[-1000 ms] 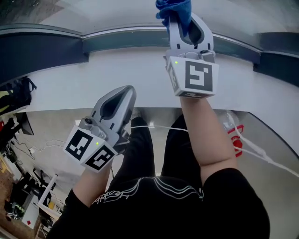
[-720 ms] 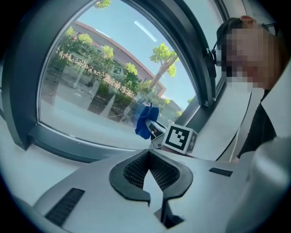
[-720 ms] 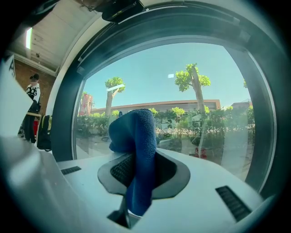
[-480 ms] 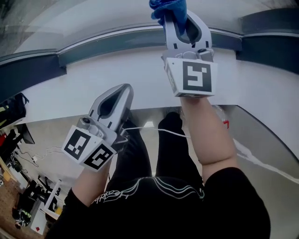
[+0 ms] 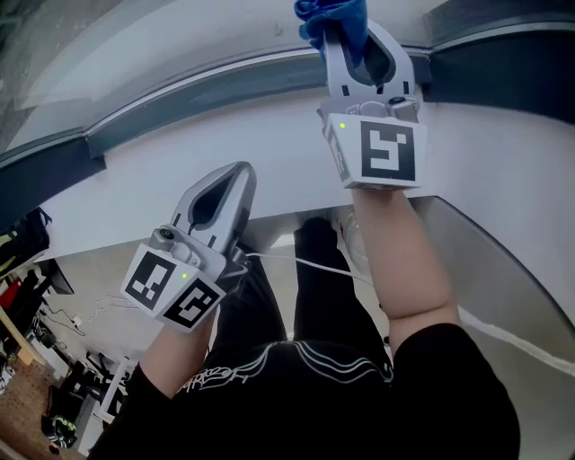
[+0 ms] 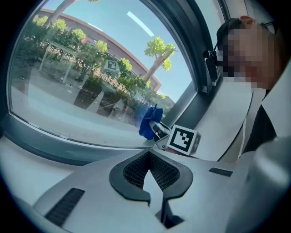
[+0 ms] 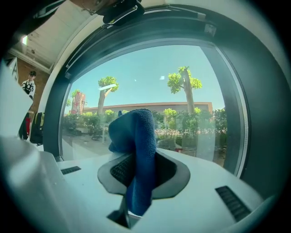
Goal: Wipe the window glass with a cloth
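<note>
**Head view: blue cloth held up by the window**

Closest in is the person's black shirt (image 5: 305, 395). Just past it, the left gripper (image 5: 241, 172) sits low in front of the wide white window ledge (image 5: 162, 153). Its jaws are pressed together with nothing between them. Higher up, the right gripper (image 5: 349, 34) pinches the fluffy blue cloth (image 5: 334, 13) tight. The cloth sticks up out of the jaws, close to the dark grey window frame (image 5: 225, 79) and the clear window glass (image 7: 191, 109). I cannot tell if it touches the glass. Far outside stand green trees (image 7: 183, 82) and a long low building (image 7: 182, 107).
</note>
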Action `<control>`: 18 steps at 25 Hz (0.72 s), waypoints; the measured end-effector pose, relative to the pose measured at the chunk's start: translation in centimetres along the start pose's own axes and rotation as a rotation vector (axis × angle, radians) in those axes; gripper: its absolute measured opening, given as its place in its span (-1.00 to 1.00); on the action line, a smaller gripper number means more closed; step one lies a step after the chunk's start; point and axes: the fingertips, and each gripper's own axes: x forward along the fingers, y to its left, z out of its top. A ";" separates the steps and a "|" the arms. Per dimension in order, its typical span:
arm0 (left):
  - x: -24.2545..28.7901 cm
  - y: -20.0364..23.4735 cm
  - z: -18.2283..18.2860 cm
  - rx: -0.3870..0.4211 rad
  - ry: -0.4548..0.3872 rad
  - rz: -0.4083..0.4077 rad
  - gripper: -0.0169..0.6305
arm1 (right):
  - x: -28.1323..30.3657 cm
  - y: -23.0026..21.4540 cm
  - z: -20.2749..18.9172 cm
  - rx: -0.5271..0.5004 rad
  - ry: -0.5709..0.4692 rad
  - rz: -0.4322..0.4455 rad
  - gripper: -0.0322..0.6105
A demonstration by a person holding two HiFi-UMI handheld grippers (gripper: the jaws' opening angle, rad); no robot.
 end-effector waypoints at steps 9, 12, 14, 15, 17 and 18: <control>4.8 -3.6 -0.6 0.037 0.039 -0.046 -0.93 | -2.5 -10.5 -1.6 0.027 0.010 -0.166 -0.70; 6.2 -4.9 -0.7 0.044 0.054 -0.061 -0.93 | -3.1 -13.1 -1.6 0.029 0.008 -0.198 -0.70; 7.0 -5.5 -0.9 0.050 0.061 -0.066 -0.93 | -3.4 -14.6 -1.7 0.035 0.004 -0.217 -0.69; 7.3 -5.8 -0.9 0.051 0.063 -0.067 -0.93 | -3.6 -15.2 -1.7 0.036 0.002 -0.227 -0.70; 7.8 -6.0 -0.9 0.052 0.066 -0.064 -0.93 | -3.7 -16.1 -1.7 0.038 0.002 -0.246 -0.70; 8.0 -6.2 -1.0 0.052 0.068 -0.063 -0.93 | -3.8 -16.5 -1.8 0.041 0.003 -0.256 -0.69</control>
